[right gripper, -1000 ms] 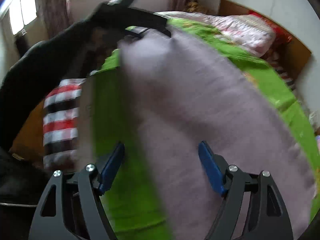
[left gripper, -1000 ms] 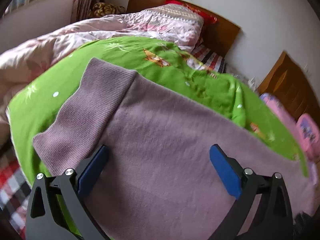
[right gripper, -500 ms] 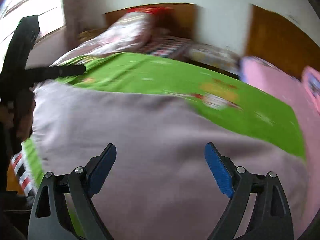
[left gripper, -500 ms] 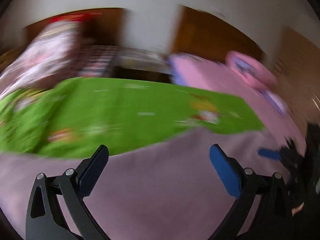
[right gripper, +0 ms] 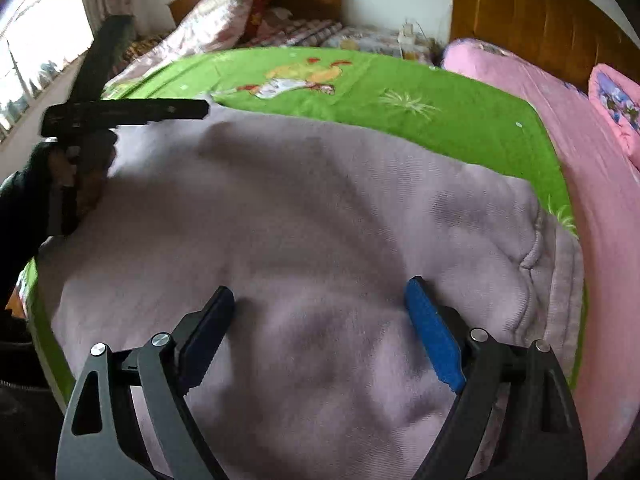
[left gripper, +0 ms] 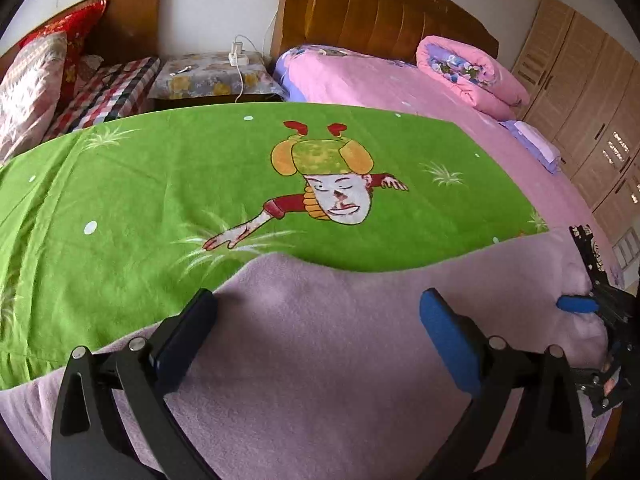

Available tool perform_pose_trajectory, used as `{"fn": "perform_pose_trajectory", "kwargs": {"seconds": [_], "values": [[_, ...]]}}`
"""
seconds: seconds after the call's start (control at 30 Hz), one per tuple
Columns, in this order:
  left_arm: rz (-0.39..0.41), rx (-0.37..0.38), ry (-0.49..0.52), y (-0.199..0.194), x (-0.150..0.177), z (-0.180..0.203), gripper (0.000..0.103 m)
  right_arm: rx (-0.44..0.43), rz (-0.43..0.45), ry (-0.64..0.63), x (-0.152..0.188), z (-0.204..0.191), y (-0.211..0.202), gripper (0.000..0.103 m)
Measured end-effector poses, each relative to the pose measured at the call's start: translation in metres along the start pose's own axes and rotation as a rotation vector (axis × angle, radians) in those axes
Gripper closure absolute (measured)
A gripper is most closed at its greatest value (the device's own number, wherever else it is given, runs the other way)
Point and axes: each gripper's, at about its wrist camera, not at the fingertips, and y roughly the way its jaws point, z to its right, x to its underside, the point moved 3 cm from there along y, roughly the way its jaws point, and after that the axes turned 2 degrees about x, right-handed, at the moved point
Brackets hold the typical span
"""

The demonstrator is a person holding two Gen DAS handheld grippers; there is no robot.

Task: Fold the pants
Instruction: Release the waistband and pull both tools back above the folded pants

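Claws angled down over pants [left gripper: 320, 360]: left claw [left gripper: 318, 332] wide, right claw [right gripper: 320, 332] closing, gripping nothing.

No words, labels, brand names or numbers can be read in either view. The only printed mark is a cartoon figure [left gripper: 332, 184] on the green sheet [left gripper: 120, 200], in the middle of the left wrist view and near the top centre of the right wrist view; it carries no lettering. The flower prints on the pink quilt [left gripper: 468, 68] at the upper right also bear no writing.
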Motion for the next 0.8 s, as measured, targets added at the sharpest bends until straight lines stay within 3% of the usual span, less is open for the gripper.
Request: {"fn": "perform_pose_trajectory", "kwargs": {"seconds": [0.2,0.33,0.43,0.53,0.6,0.7,0.8], "values": [[-0.039,-0.108,0.068,0.010,-0.014,0.012,0.002,-0.032,0.043,0.024,0.007,0.006,-0.014,0.023],[-0.049,-0.133,0.085,0.008,-0.016,0.014,0.002,-0.044,0.062,0.052,-0.001,0.004,-0.010,0.023],[-0.046,-0.135,0.085,0.007,-0.016,0.014,0.002,-0.001,0.054,0.028,0.005,-0.002,-0.016,0.024],[-0.013,-0.174,0.037,-0.008,-0.012,0.016,0.002,0.121,0.077,0.035,0.015,-0.010,-0.040,0.019],[0.037,-0.115,0.013,-0.031,-0.009,0.033,0.002,0.144,0.137,0.077,0.019,-0.015,-0.059,0.016],[0.070,-0.031,0.090,-0.056,0.007,0.074,0.002,0.116,0.219,0.061,0.031,-0.036,-0.083,0.016],[0.007,0.027,0.189,-0.049,0.030,0.110,0.002,0.127,0.181,0.039,0.041,-0.050,-0.070,0.015]]}}
